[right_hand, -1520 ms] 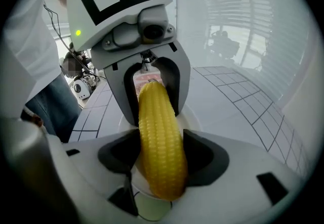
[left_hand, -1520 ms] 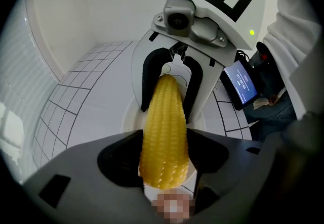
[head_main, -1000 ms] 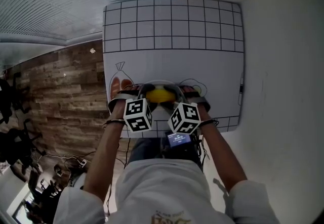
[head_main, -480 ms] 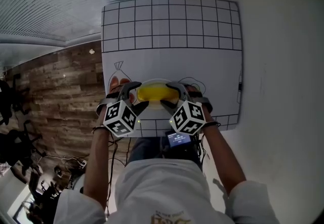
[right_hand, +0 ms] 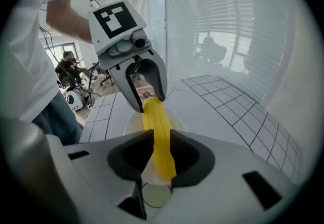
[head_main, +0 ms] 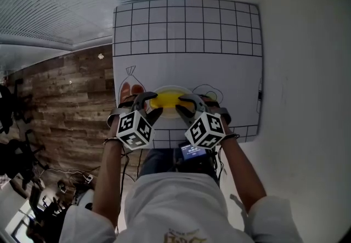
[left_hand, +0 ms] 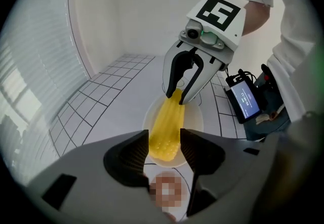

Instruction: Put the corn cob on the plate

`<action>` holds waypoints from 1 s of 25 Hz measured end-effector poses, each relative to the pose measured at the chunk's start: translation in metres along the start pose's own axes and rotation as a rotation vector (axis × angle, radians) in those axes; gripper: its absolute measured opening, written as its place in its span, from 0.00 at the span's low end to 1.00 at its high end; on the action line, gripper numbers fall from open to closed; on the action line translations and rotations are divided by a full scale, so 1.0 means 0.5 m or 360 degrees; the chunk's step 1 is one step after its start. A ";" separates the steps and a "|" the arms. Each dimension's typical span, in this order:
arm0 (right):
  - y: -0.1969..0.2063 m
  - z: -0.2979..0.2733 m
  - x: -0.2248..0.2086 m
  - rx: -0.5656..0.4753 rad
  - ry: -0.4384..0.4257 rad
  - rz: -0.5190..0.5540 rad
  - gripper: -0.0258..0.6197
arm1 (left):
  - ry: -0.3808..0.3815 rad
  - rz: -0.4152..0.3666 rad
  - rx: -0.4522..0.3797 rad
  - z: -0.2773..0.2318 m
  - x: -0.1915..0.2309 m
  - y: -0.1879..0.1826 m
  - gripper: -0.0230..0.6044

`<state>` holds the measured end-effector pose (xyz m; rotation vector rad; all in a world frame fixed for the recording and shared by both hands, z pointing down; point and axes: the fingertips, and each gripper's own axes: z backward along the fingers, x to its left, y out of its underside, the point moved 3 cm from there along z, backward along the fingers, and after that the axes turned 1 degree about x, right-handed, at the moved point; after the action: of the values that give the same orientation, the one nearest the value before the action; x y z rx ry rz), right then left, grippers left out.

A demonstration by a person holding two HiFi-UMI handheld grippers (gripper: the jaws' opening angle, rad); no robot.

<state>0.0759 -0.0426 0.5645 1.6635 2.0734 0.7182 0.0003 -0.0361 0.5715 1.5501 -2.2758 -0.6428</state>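
1. Head view — we look steeply down at a white desk [head_main: 186, 66] marked with a black grid, where a pale round plate [head_main: 171, 89] sits near the front edge.
2. A yellow corn cob [head_main: 167, 99] lies over the plate, its length running from left to right.
3. Our left gripper [head_main: 150, 103] has its jaws partly closed on one end of the cob. The left gripper view shows both pads pressing the kernels, and the jaws have just been closing.
4. Our right gripper [head_main: 184, 103] pinches the opposite end — its jaws stand narrower, having also just been closing, with the cob running between them.
5. We cannot tell whether the cob touches the plate or hangs just above it.
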 end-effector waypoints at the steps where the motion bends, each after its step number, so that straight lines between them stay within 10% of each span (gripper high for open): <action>1: -0.001 0.002 0.000 0.0005 0.0002 -0.0009 0.20 | 0.0003 0.0018 -0.0007 0.002 -0.001 0.000 0.36; 13: -0.011 0.088 -0.016 -0.0112 0.0179 -0.0287 0.17 | -0.0024 0.0185 -0.0221 0.055 -0.010 -0.030 0.36; 16: -0.029 0.118 -0.006 -0.0189 0.0225 -0.0357 0.05 | -0.0135 0.0222 -0.0256 0.083 -0.008 -0.038 0.19; 25: -0.123 0.243 -0.030 -0.0654 0.0488 -0.0761 0.05 | -0.0364 0.0771 -0.0704 0.202 0.026 -0.085 0.05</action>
<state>0.1028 -0.0493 0.4302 0.8345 2.2070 1.1789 -0.0206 -0.0425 0.4636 0.7196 -2.3258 -1.1203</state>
